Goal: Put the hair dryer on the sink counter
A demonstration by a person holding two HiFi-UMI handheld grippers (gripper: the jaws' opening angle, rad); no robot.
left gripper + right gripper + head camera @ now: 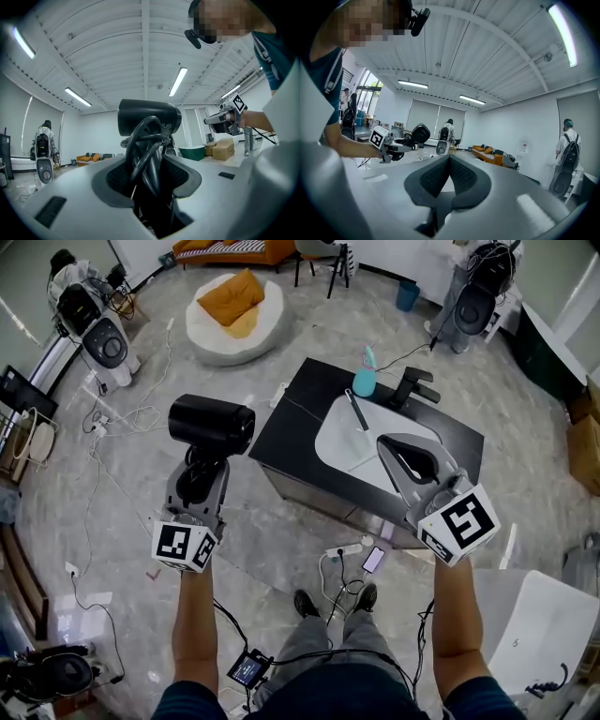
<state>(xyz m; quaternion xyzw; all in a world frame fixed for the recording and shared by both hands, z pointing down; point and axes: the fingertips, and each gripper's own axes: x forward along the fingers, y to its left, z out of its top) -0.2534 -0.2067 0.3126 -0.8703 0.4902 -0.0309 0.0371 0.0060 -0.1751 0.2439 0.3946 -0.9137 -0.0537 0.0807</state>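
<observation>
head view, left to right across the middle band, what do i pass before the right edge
white and black machine on the floor → black hair dryer → teal plastic bottle → black metal faucet

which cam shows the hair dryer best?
Left gripper view: the hair dryer fills the centre, close up, its handle clamped in the jaws. Head view shows it from above; right gripper view, tiny and distant.
</observation>
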